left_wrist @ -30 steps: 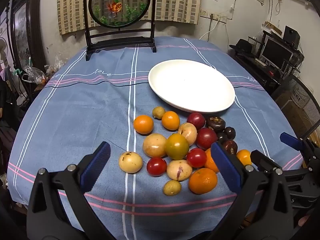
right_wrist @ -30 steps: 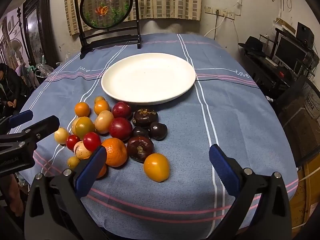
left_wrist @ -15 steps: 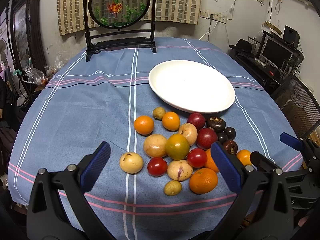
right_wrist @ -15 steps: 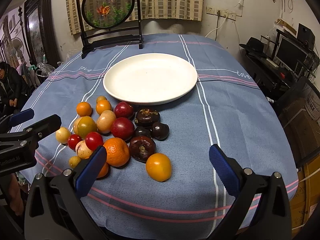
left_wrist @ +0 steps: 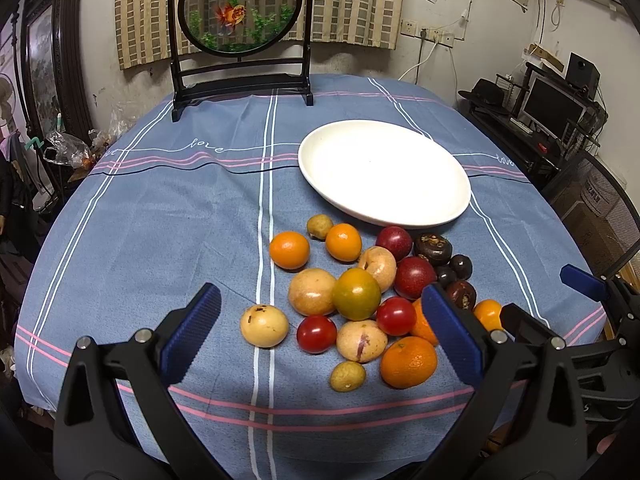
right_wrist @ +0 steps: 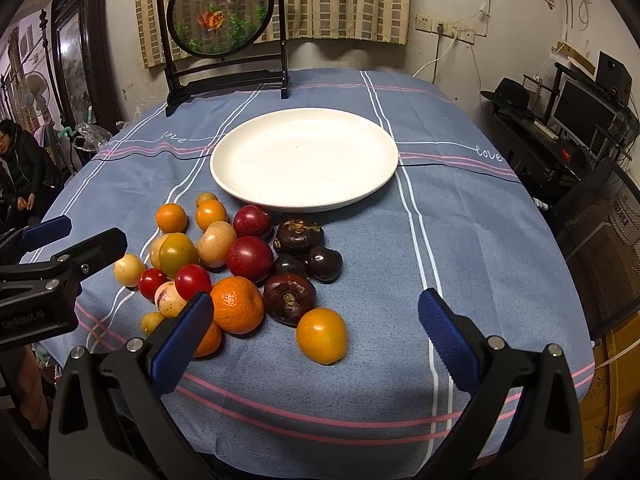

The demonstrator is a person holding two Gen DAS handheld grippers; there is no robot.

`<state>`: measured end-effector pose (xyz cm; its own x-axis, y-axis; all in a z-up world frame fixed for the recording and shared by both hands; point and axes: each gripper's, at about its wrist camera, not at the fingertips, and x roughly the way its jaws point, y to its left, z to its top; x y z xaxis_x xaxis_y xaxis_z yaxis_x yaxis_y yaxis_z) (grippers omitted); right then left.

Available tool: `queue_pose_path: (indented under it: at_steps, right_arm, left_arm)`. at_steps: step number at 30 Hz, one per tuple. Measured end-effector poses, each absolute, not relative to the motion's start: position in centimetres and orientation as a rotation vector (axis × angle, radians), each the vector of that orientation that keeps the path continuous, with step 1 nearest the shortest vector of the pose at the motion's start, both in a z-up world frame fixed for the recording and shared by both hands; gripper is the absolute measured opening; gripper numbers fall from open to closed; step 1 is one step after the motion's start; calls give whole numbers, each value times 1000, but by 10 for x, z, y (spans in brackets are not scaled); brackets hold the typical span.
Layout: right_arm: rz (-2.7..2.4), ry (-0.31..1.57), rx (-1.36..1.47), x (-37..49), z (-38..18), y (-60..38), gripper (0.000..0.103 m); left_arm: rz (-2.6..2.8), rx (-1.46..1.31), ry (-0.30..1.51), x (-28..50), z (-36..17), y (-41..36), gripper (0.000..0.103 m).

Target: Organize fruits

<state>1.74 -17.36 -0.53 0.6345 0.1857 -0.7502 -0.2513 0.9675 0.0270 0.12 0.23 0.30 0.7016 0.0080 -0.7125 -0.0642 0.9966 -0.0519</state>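
Observation:
A pile of several fruits lies on the blue tablecloth in front of an empty white plate (left_wrist: 384, 172) (right_wrist: 304, 158). It holds oranges (left_wrist: 408, 362) (right_wrist: 237, 304), red tomatoes (left_wrist: 316, 334), pale yellow fruits (left_wrist: 264, 326), red plums (right_wrist: 250, 258) and dark mangosteens (right_wrist: 289, 298). My left gripper (left_wrist: 320, 334) hovers open above the near edge of the pile, nothing between its fingers. My right gripper (right_wrist: 314, 332) hangs open on the pile's right side, with a loose orange-yellow fruit (right_wrist: 322, 335) lying between the fingertips on the cloth.
A round goldfish screen on a black stand (left_wrist: 240, 12) (right_wrist: 222, 12) stands at the table's far edge. A desk with a monitor (right_wrist: 580, 112) and a mesh chair (right_wrist: 600, 240) are to the right. A seated person (right_wrist: 18, 168) is at far left.
Both views have shifted very slightly nearer the pile and to the left; the fruits and plate have not moved, and both grippers remain open.

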Motion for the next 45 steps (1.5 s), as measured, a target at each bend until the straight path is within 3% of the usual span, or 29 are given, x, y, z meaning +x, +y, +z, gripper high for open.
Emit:
queue_pose_path:
  at_steps: [45]
  right_arm:
    - [261,869,-94,16,-10,-169,102]
  left_arm:
    - [42,-86,797,1,-7,10,101]
